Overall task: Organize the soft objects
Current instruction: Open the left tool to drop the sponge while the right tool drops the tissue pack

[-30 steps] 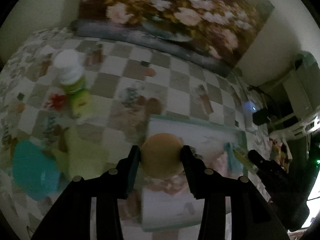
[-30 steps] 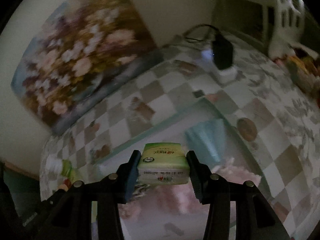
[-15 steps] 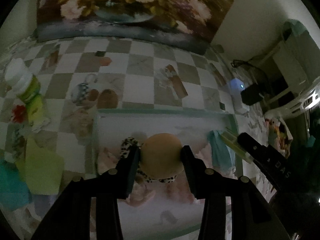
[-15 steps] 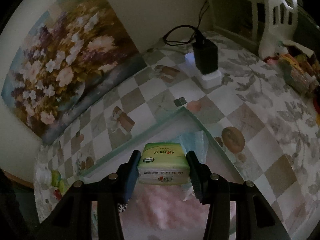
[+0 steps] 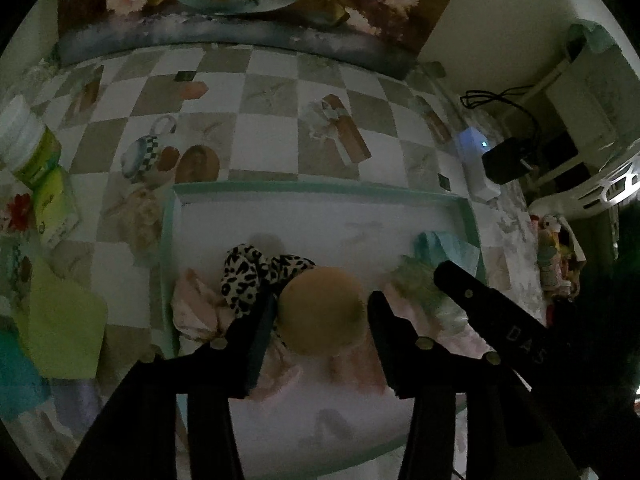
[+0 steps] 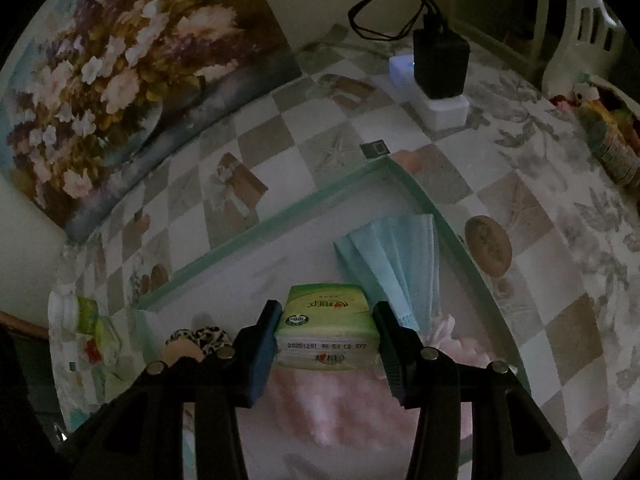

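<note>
A mint-rimmed white tray (image 5: pixel 320 191) holds a pink cloth (image 6: pixel 340 400), a leopard-print scrunchie (image 5: pixel 248 276) and a blue face mask (image 6: pixel 392 260). A tan soft ball (image 5: pixel 322 320) rests on the pink cloth between the fingers of my left gripper (image 5: pixel 323 296). Its jaws are opening, with a thin gap at the right finger. My right gripper (image 6: pixel 328 308) holds a green tissue pack (image 6: pixel 326 332) low over the tray beside the mask. Its jaws are starting to open, with the pads still against the pack's sides.
Left of the tray stand a white-capped green bottle (image 5: pixel 28 144), a yellow-green cloth (image 5: pixel 60 320) and a teal object (image 5: pixel 16 372). A white power strip with a black adapter (image 6: pixel 438 68) sits behind the tray's right corner. A flower painting (image 5: pixel 240 0) leans on the back wall.
My left gripper carried the ball right, over the tray, down onto the pink cloth, and its fingers spread slightly. My right gripper sank with the tissue pack toward the tray floor.
</note>
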Demonstrator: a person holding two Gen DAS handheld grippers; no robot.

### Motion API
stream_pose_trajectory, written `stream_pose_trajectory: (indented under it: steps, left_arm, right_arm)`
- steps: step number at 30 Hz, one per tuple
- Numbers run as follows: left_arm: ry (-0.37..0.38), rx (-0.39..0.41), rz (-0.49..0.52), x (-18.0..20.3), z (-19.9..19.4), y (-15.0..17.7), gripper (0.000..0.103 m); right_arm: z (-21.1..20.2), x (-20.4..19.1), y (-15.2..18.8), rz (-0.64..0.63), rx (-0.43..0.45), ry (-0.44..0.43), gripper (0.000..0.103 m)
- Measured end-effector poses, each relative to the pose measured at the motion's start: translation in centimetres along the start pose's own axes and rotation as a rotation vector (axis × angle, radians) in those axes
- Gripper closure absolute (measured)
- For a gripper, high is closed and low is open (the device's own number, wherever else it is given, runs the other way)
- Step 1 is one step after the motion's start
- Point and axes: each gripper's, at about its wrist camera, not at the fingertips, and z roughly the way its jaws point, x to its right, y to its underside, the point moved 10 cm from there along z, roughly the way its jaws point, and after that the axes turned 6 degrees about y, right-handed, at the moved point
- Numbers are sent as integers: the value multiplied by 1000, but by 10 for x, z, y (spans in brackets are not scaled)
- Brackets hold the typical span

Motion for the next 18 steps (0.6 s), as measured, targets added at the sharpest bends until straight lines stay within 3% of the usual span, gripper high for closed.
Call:
stream_pose_trajectory:
  steps: [2, 4, 10, 14, 17, 18]
  left_arm:
    - [-6, 0, -2, -1, -3, 0, 43]
    - [0, 2, -2, 0, -6, 0, 43]
    - [-28, 21, -16, -9, -20, -3, 42]
    - [-77, 43, -39, -24, -28, -6, 31]
    - [-119, 58, -63, -39, -33, -9, 25]
    - [-132, 63, -70, -45, -34, -10, 25]
  right_arm:
    - [-5, 0, -2, -1, 9, 9, 44]
    - [-11, 0, -5, -2, 24, 18, 36]
    - [-31, -3, -13, -17, 71, 30, 34]
    - [-35, -3, -13, -23, 76, 42, 30]
    - [-34, -1, -13, -34, 78, 66, 18]
    - [-33, 0, -12, -42, 78, 81, 10]
